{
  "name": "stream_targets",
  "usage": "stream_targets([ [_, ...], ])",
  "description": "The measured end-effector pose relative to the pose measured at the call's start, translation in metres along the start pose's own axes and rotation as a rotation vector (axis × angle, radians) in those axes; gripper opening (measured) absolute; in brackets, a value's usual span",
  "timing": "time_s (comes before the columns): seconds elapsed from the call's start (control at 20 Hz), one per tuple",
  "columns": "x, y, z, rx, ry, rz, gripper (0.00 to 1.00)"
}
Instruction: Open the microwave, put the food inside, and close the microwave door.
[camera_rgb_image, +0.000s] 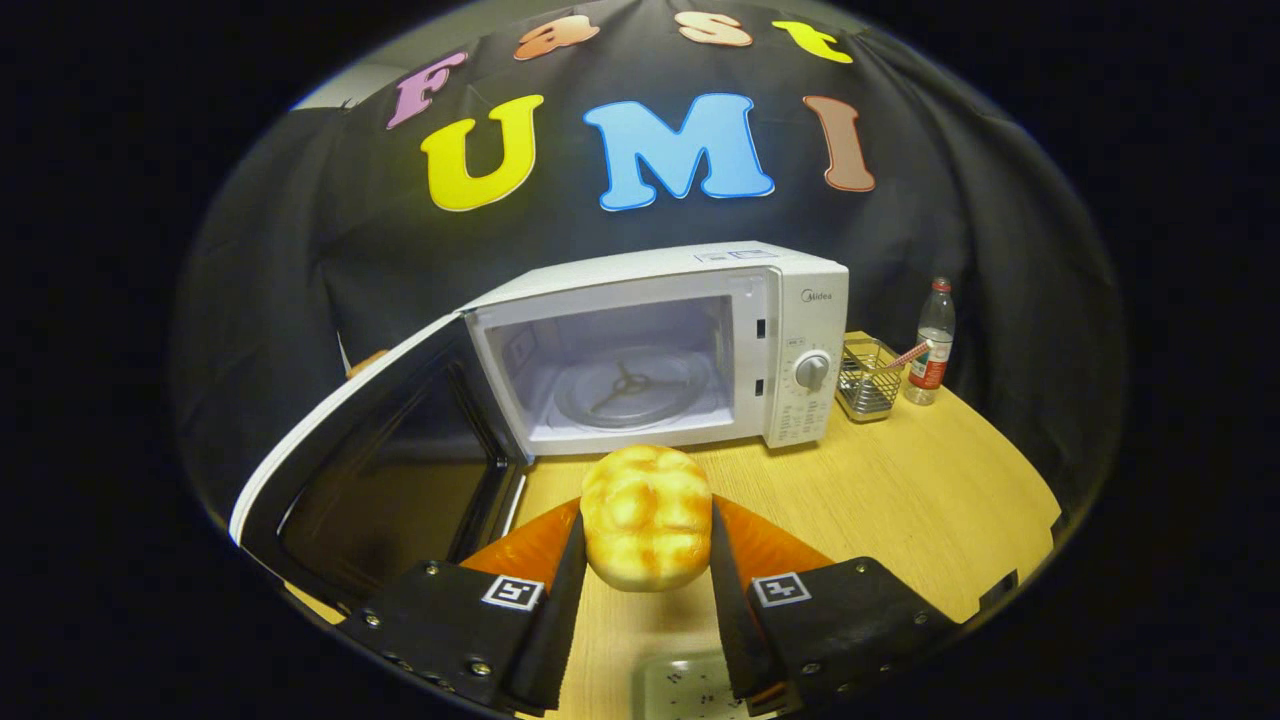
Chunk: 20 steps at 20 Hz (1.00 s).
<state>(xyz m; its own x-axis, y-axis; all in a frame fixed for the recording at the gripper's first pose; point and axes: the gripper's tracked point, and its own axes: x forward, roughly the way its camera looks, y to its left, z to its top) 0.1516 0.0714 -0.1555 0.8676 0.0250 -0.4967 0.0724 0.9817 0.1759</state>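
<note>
A white microwave (800, 340) stands on the wooden table beyond my fingers, its cavity bare with a glass turntable (625, 385) inside. Its door (370, 470) is swung wide open to the left. My gripper (645, 545) is shut on a golden bread roll (646, 515), both fingers pressing on its sides. The roll hangs above the table, a short way in front of the microwave's opening.
A wire basket (868, 380) with a straw-like stick and a plastic bottle (932, 345) stand to the right of the microwave. A pale dish (685, 685) lies on the table below the fingers. The wooden table (900, 500) spreads out to the right.
</note>
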Motion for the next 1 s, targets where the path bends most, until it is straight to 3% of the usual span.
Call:
stream_targets([
  [0.25, 0.039, 0.009, 0.025, 0.135, -0.034, 0.014, 0.61],
  [1.0, 0.156, 0.023, 0.035, 0.439, -0.074, 0.043, 0.61],
])
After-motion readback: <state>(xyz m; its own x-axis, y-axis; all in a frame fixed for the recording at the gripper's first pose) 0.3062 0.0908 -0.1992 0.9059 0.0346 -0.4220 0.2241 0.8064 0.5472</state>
